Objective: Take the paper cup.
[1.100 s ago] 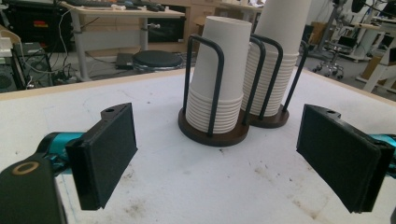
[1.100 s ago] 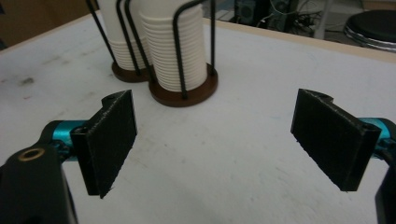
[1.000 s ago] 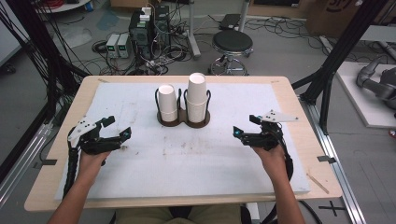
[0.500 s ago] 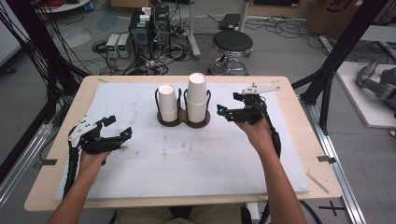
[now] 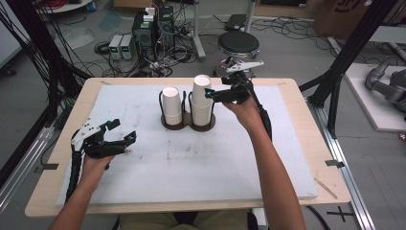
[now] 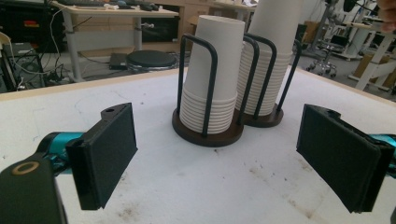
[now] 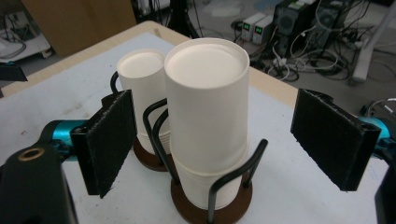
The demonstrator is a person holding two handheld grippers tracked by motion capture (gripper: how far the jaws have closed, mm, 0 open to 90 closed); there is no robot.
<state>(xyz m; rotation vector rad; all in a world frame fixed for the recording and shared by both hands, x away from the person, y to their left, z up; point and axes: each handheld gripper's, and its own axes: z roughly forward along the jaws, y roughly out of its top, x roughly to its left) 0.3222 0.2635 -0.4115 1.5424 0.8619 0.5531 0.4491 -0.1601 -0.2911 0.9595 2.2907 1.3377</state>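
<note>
Two stacks of upturned white paper cups stand in a dark double wire holder (image 5: 187, 123) at the back middle of the white mat. The taller stack (image 5: 202, 99) (image 7: 206, 116) is on the right, the shorter stack (image 5: 172, 105) (image 6: 211, 79) on the left. My right gripper (image 5: 210, 94) (image 7: 224, 144) is open and raised beside the top of the taller stack, its jaws on either side of the top cups without touching. My left gripper (image 5: 122, 133) (image 6: 224, 158) is open near the mat's left side, low and empty, pointing toward the holder.
The white mat (image 5: 191, 167) lies on a wooden table (image 5: 297, 96). A round black stool (image 5: 238, 43) and electronics boxes with cables (image 5: 143, 28) stand on the floor behind the table. Black frame posts (image 5: 344, 62) rise at both sides.
My right gripper has moved from the mat's right side back and left, rising to the top of the taller cup stack. The left gripper has stayed put.
</note>
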